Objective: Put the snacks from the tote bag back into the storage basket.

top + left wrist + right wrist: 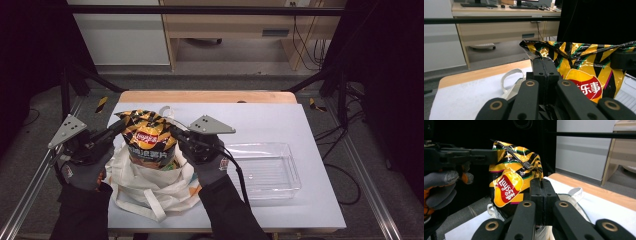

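A yellow and black chip bag (149,140) (584,75) (509,185) with a red logo stands upright, its lower part inside the mouth of a white cloth tote bag (150,187) (571,195). My left gripper (122,126) (543,61) is shut on the chip bag's top left corner. My right gripper (173,131) (541,181) is shut on its top right corner. Both pinch the crimped top seam. In the right gripper view the left gripper reaches in from the left to the seam. The tote's handle (510,76) lies on the table behind.
A clear plastic tray (292,165) sits to the right of the tote on the white table mat (260,120). The table's wooden edge (207,96) runs along the back. A desk and cables stand beyond, with dark frame bars at both sides.
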`<state>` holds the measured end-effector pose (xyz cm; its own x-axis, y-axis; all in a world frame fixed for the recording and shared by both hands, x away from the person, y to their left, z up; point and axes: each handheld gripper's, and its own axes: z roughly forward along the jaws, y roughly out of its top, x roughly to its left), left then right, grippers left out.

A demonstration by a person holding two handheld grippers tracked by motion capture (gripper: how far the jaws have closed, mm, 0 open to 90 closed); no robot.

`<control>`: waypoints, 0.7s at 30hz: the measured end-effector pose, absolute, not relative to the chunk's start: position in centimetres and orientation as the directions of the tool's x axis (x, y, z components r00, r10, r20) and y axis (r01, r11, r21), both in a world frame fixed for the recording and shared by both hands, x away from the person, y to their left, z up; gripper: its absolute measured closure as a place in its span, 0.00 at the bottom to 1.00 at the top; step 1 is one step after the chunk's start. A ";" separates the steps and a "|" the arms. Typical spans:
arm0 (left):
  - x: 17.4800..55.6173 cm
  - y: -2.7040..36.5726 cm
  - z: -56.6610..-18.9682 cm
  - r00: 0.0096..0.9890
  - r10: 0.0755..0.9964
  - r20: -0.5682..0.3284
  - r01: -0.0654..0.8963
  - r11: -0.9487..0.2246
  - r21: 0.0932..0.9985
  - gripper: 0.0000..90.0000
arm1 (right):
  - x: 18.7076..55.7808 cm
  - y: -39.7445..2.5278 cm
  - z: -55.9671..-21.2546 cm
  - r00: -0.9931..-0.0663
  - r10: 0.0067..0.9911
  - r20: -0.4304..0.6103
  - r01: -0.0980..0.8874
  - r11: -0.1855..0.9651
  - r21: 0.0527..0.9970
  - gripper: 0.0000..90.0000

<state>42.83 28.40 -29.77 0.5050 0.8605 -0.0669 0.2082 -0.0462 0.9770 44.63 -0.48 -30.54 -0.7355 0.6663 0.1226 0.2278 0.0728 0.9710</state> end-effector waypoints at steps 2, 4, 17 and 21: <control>42.5 28.1 -29.5 0.510 0.858 -0.065 0.200 -0.044 0.979 1.00 | 44.6 -0.6 -30.3 -0.737 0.665 0.119 0.223 0.073 0.972 1.00; 42.3 28.0 -29.4 0.515 0.855 -0.065 0.194 -0.042 0.980 1.00 | 44.6 -0.9 -29.8 -0.737 0.667 0.111 0.215 0.076 0.974 1.00; 40.8 26.4 -28.2 0.536 0.843 -0.050 0.163 -0.045 0.986 1.00 | 44.5 -2.9 -27.3 -0.753 0.652 0.082 0.192 0.099 0.976 1.00; 40.6 26.1 -27.8 0.539 0.841 -0.046 0.154 -0.044 0.987 1.00 | 44.3 -3.1 -26.8 -0.754 0.653 0.071 0.183 0.104 0.978 1.00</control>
